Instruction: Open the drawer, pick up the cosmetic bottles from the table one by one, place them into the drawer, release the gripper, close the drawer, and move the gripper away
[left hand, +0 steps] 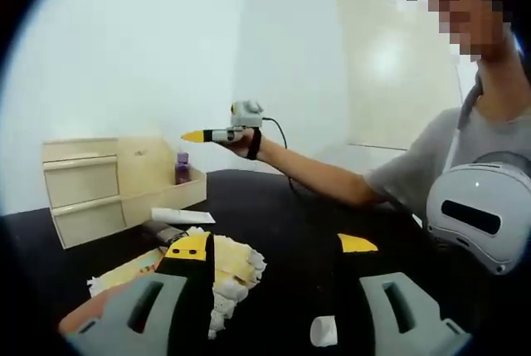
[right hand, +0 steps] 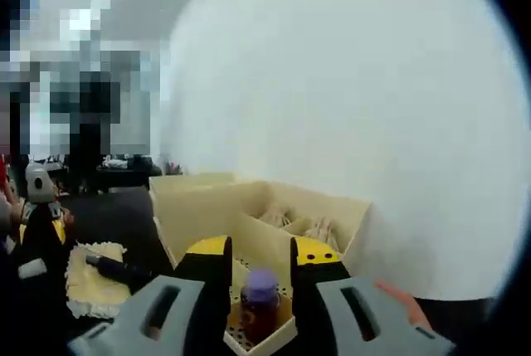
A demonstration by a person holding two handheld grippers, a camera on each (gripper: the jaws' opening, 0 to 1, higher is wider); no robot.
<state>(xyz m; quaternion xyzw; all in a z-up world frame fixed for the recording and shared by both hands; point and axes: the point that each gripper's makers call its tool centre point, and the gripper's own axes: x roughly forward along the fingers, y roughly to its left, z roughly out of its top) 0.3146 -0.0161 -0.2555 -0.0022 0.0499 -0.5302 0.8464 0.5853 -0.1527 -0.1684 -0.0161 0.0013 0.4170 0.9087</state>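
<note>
A pale wooden organiser with two shut drawer fronts stands on the black table; its open side tray holds a purple-capped bottle. A person's hand holds my right gripper in the air just above and to the right of that bottle. In the right gripper view the bottle stands in a tray with a dotted floor, seen past my right gripper, whose jaws are apart and hold nothing. My left gripper is wide open low over the table. A white tube lies near the organiser.
A yellow lace-edged cloth lies under my left jaw, with a dark item beside it. The organiser's rear compartments hold crumpled pale things. A person sits at the right, forearm stretched over the table. A white wall rises behind.
</note>
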